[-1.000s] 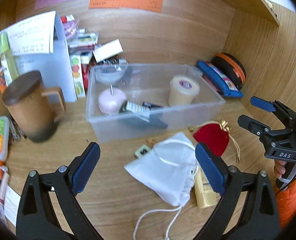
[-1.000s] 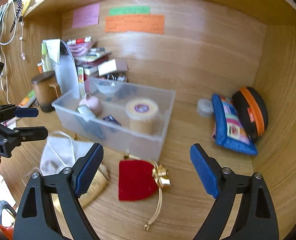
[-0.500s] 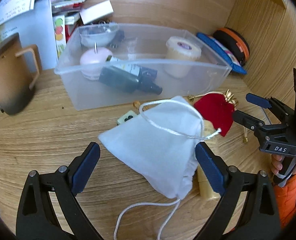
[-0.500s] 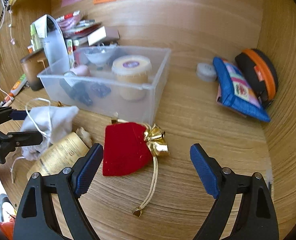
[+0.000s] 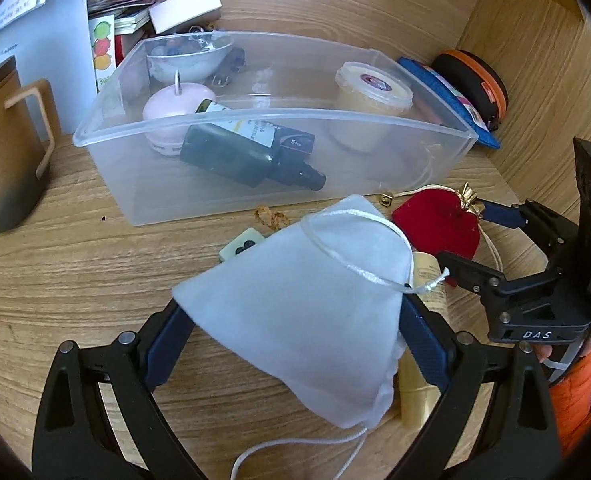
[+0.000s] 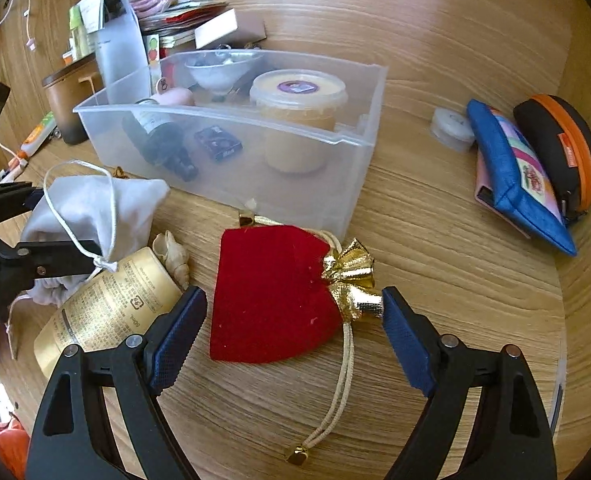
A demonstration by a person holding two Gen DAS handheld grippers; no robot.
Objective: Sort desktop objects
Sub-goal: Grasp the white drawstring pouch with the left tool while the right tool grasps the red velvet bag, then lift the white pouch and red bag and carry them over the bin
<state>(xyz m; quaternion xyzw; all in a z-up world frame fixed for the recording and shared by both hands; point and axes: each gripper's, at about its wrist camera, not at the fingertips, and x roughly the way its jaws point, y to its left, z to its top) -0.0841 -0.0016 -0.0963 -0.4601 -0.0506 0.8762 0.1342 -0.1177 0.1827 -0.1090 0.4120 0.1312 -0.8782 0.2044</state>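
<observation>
A white drawstring pouch (image 5: 295,304) lies on the wooden desk between the open fingers of my left gripper (image 5: 291,344); it also shows in the right wrist view (image 6: 91,208). A red velvet pouch (image 6: 271,292) with a gold bow lies between the open fingers of my right gripper (image 6: 293,324); it also shows in the left wrist view (image 5: 435,224). A gold tube (image 6: 107,308) and a shell (image 6: 171,256) lie between the two pouches. A clear plastic bin (image 5: 447,152) behind them holds a dark bottle (image 5: 235,152), a pink round item (image 5: 171,104), a lidded tub (image 5: 371,96) and a small bowl.
A brown mug (image 5: 3,152) stands at the left. A blue pouch (image 6: 515,172) and a black-and-orange case (image 6: 559,144) lie at the right by the wooden side wall. A small green tile (image 5: 241,246) lies by the white pouch. Papers and boxes crowd the back left.
Both grippers have moved down and forward toward the desk. The left now straddles the white pouch and the right straddles the red pouch. Both stay open.
</observation>
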